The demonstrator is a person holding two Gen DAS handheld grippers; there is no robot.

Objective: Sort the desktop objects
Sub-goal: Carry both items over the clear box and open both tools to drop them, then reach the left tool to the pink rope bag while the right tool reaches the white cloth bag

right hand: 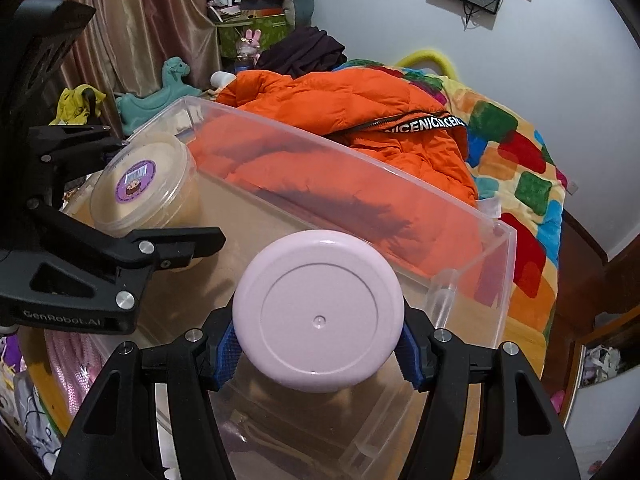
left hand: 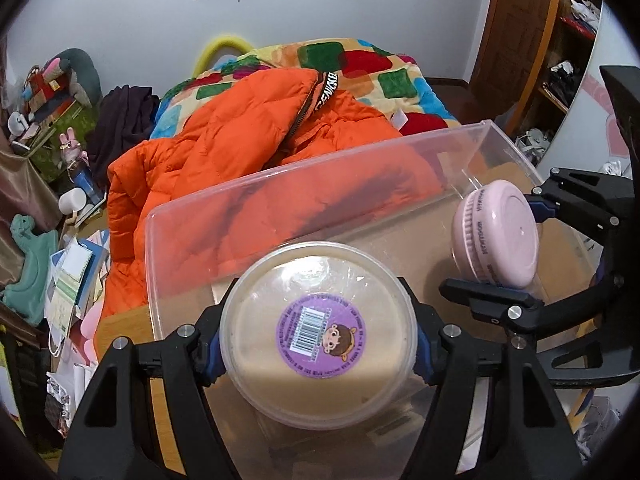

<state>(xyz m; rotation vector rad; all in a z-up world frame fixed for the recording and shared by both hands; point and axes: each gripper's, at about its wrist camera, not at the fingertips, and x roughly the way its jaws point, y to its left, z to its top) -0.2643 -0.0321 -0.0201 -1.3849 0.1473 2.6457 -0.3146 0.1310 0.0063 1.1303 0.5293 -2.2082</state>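
Clearly, a round translucent tub (left hand: 318,334) is gripped by the left gripper (left hand: 318,344), its jaws closed against the tub's sides through blue pads (left hand: 211,354). The tub is filled with a beige, paste-like content, and its clear lid carries a purple round sticker (left hand: 320,334) printed with a barcode and a cartoon face. It is held above the open top of a clear plastic bin (left hand: 320,168), toward the bin's left end.

A pale pink round container (right hand: 318,314) is clamped by the right gripper (right hand: 318,344), the jaws pressed on its rim from either side. Its lid is smooth, with a raised ring and a small central dimple; lettering is seen along its ribbed side in the left wrist view (left hand: 494,236), though it cannot be read fully. It is held over the bin's right end, near the end wall.

Both items are kept apart from each other. An orange puffer jacket (right hand: 360,108) is seen behind the bin, lying on a colourful patchwork blanket (right hand: 516,160).
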